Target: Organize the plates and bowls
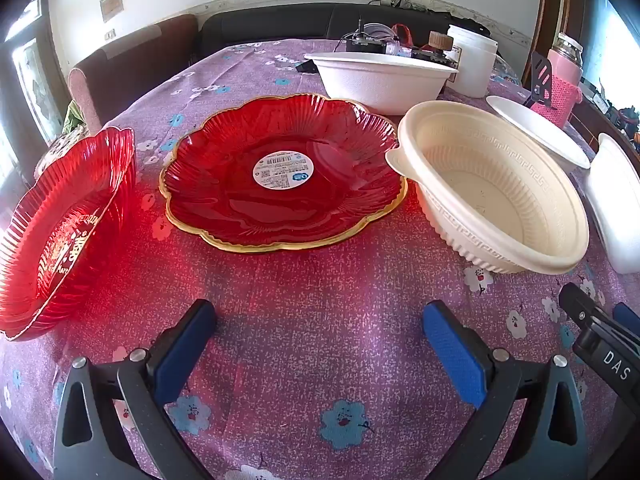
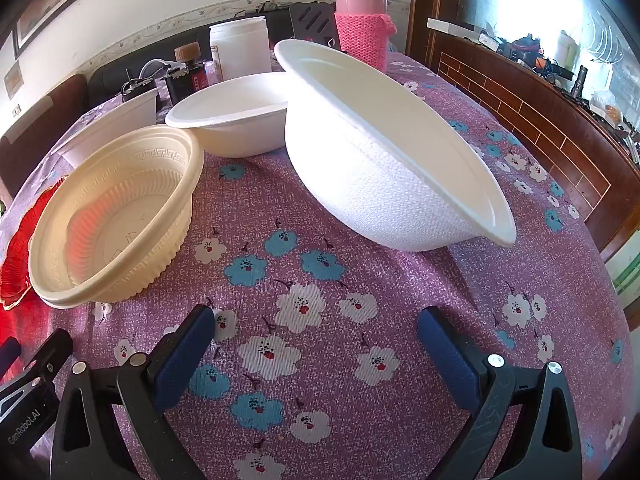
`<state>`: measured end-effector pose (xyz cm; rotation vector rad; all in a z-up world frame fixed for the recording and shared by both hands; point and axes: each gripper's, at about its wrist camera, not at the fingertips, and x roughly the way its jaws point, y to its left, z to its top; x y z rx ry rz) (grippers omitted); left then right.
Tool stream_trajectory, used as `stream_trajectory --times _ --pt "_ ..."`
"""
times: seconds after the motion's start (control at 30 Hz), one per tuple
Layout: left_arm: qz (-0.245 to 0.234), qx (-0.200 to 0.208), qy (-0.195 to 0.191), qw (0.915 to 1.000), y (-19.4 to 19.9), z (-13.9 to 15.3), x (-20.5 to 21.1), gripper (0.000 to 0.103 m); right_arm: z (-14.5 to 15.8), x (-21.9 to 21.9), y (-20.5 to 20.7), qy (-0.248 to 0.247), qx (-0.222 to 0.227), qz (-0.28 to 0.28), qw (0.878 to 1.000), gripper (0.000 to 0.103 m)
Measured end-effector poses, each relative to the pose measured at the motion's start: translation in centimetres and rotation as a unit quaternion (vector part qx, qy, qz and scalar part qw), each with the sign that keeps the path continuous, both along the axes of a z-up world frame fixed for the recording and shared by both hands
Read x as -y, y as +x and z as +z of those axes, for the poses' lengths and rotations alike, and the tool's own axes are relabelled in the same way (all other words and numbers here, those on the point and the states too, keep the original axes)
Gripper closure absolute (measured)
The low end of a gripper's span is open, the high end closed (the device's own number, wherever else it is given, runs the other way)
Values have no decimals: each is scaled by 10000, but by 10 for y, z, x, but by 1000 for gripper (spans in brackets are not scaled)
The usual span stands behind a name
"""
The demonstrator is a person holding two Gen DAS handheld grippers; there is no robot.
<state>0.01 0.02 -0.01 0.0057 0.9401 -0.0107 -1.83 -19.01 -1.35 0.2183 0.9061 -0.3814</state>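
Observation:
A red scalloped plate with a gold rim and a round sticker lies in the middle of the table. To its left stands a deeper red bowl with gold lettering. A cream ribbed bowl sits to the right of the plate. Three white pulp bowls stand around it: one behind the plate, one further back, and a large one on the right. My left gripper is open over bare cloth before the plate. My right gripper is open too, short of the large white bowl.
A purple flowered cloth covers the table. At the far end stand a white jar, a pink flask in a knitted sleeve and small clutter. Chairs and a dark sofa stand behind. A wooden sideboard runs along the right.

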Motion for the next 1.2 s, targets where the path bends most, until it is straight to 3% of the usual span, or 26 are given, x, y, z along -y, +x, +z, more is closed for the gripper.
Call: stream_trajectory --times 0.3,0.47,0.93,1.2 --pt "-3 7 25 10000 0 0 0 0 0 1 0 22 0 0 10000 1" --pt "-499 -53 -20 9987 -6 1 -4 0 0 0 0 15 -3 0 10000 1" --pt "-501 -44 14 9987 -12 1 -8 0 0 0 0 14 -5 1 10000 1" --pt "-599 -287 34 9978 -11 2 -10 0 1 0 0 19 -9 -80 10000 1"
